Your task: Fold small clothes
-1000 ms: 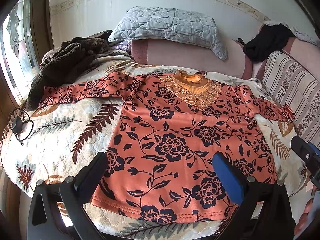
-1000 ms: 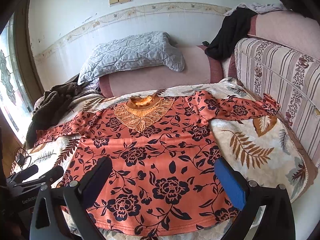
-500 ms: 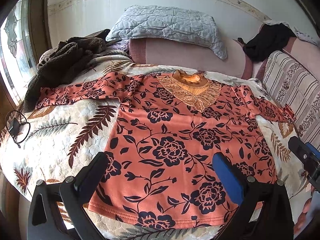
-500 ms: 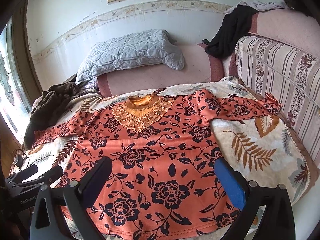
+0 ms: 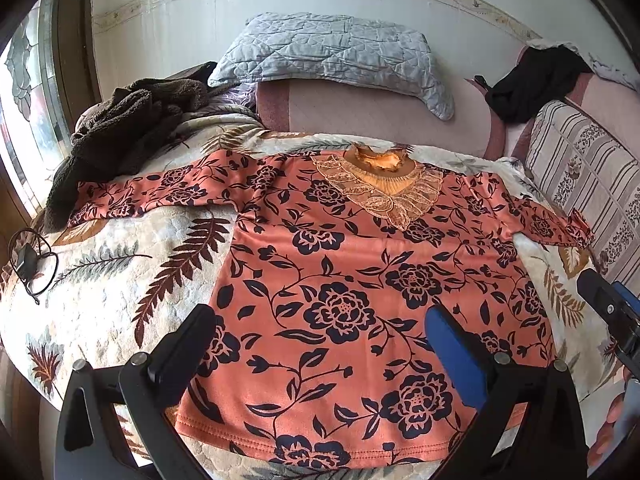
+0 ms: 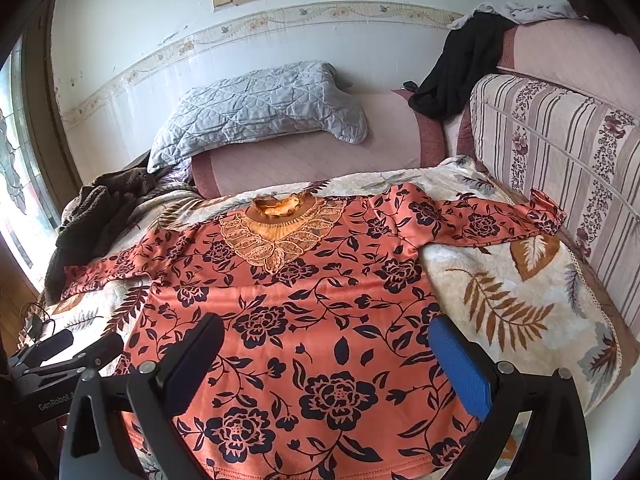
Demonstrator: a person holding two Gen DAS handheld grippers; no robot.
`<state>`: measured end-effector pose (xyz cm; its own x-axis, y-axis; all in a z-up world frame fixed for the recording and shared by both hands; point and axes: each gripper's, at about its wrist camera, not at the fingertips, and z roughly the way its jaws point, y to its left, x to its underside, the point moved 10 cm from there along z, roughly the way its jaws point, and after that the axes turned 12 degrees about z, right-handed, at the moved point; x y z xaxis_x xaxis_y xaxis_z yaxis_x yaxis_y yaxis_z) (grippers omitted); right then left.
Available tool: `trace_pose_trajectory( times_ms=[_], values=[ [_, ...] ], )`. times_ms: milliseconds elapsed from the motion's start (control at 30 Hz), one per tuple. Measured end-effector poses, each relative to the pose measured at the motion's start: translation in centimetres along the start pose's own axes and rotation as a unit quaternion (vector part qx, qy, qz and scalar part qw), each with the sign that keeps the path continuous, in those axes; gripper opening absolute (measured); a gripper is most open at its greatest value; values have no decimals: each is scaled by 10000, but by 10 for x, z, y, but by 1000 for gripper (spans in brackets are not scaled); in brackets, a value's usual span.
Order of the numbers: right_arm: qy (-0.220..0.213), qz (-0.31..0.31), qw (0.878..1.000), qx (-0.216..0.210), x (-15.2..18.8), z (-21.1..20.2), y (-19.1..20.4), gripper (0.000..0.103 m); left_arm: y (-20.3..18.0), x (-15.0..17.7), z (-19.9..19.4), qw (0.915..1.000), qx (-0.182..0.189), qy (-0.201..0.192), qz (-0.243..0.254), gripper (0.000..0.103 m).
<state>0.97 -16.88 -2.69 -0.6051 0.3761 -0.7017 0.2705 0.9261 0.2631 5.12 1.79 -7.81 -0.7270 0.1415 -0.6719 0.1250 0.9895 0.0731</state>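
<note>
You are at the very start — the orange floral top [image 5: 340, 280] lies spread flat, front up, on the leaf-print bedspread [image 5: 100, 288], no fold made yet. Both sleeves are out to the sides: one runs toward 10 o'clock in the left wrist view, ending just beside the brown fleece heap [image 5: 124, 128]; the other runs toward 2 o'clock in the right wrist view, its cuff touching the striped cushion [image 6: 560, 152]. The lace collar points to 12 o'clock, hem nearest you.

Left tongs [image 5: 320, 344] — jaws wide, holding nothing, hovering over the lower body of the top near the hem. Right tongs [image 6: 328, 356] — also wide, also empty, over the same lower panel but nearer the right side seam. Whether either fingertip touches the cloth, you cannot tell from these views.

Likely next: bring in a sleeve. For that, move each tong out toward its own side — left toward 10 o'clock, right toward 2 o'clock — and pinch at the cuff or shoulder seam, then carry it across the chest. The fabric looks thin and slippery; pinch one layer cleanly or the body drags along.

The grey quilted pillow [image 5: 332, 56] and black garment [image 6: 456, 68] sit well apart at the back, out of your way.
</note>
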Motion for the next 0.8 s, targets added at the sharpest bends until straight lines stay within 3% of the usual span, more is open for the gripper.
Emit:
trace_pose_trajectory(
  times_ms=[333,667,800],
  values=[
    [-139,54,9998,-102,-11,4,3,103,-1,-8,3,10000,-5,-44,30,103],
    [-6,-9,10000,-38,-10,16,0,103,-4,-12,15,10000,40,-7,44,103],
    [294,501,9975,-411,-9,27,-22,103,3,-10,34,9998,194,5,-66,103]
  ],
)
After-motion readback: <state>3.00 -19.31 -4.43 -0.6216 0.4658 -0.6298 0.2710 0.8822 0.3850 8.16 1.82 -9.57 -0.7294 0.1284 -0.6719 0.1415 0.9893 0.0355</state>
